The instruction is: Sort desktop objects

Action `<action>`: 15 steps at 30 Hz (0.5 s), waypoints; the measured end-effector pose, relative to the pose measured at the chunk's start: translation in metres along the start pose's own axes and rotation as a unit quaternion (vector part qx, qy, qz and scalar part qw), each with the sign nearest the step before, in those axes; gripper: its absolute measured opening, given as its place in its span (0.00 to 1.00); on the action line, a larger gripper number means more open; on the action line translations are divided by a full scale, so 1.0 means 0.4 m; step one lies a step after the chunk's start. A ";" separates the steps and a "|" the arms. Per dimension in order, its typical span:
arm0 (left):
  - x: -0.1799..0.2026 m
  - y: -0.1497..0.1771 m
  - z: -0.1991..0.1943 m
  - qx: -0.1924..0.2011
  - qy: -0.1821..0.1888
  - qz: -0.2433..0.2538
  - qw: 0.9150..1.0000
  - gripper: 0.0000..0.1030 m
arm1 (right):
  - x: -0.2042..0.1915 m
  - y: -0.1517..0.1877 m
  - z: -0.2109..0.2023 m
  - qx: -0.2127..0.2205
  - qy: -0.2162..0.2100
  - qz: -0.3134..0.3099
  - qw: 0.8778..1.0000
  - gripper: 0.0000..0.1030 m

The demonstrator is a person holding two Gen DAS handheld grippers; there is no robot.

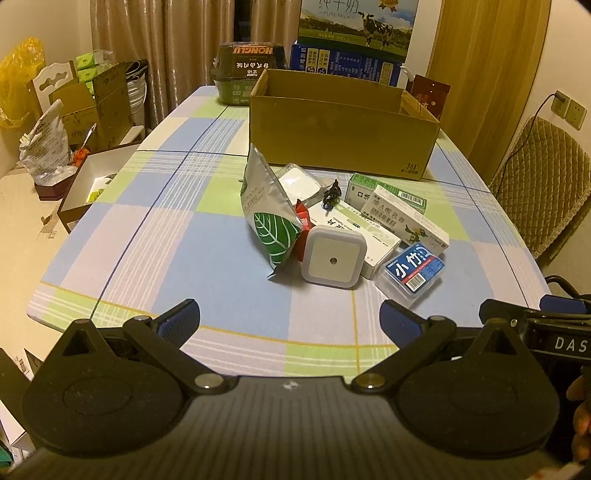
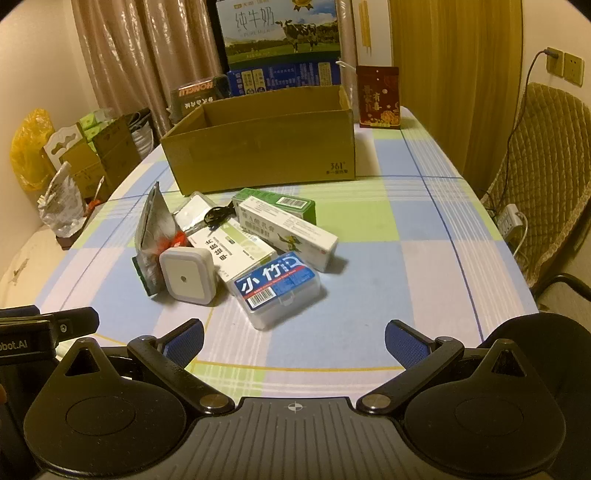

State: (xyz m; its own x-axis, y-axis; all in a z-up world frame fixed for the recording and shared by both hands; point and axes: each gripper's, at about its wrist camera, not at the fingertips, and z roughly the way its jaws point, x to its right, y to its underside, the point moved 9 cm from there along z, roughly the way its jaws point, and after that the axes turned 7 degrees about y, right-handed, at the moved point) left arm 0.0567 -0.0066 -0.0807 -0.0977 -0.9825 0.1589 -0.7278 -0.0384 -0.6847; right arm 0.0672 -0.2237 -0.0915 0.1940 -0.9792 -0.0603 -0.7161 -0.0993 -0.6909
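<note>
- Desktop objects: small heap in the middle of the table [image 1: 122, 236], plaid blue/green/white cloth, just in front of the cardboard box [image 1: 343, 125].
- Cardboard box open at top, inside mostly hidden from the left wrist view; what shows of it in the right wrist view looks bare.
- Foil pouch [image 1: 267, 214] with green leaf print, standing tilted at left edge of heap.
- Red wrapper [image 1: 303, 216] wedged between pouch and night light.
- Night light [image 1: 333, 260], white square with 1 small dot in centre, at front of heap, leaning against a white medicine box [image 1: 364, 236].
- Clear plastic case [image 1: 413, 271] with blue label and barcode, front right of heap, touching the medicine box.
- Long white tube box [image 1: 406, 221] lying across a green-and-white box [image 1: 384, 192] at the back right.
- Black clip-like item [image 1: 332, 192] on top near the middle, too small to tell exactly.
- Flat white-lidded tray [image 1: 297, 181] behind pouch, near the cardboard box.
- Left gripper [image 1: 290, 314]: jaws wide apart, nothing between them, above near table edge, short of the heap.
- Right gripper [image 2: 293, 338]: jaws wide apart, nothing between, clear case just ahead, not touching.
- Behind cardboard box: milk carton [image 1: 358, 22], blue box, dark green tub [image 1: 247, 70], red packet [image 2: 378, 98].
- Chair [image 2: 546, 177] with quilted cover to the right of table.
</note>
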 end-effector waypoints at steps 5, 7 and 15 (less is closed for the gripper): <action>-0.002 0.005 0.002 -0.002 0.001 -0.001 1.000 0.99 | 0.003 0.002 0.005 0.002 0.002 -0.003 1.000 0.98; -0.003 0.006 0.004 -0.004 0.000 -0.002 1.000 0.99 | 0.005 0.003 0.008 0.003 0.003 -0.005 1.000 0.98; -0.006 0.010 0.015 -0.011 0.000 -0.003 1.000 0.99 | 0.007 0.001 0.019 0.006 0.003 -0.009 1.000 0.98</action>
State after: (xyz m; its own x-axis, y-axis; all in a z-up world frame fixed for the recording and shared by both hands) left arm 0.0580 -0.0055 -0.0880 -0.0941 -0.9821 0.1629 -0.7431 -0.0396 -0.6680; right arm 0.0725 -0.2251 -0.0974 0.2033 -0.9781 -0.0441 -0.7043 -0.1148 -0.7005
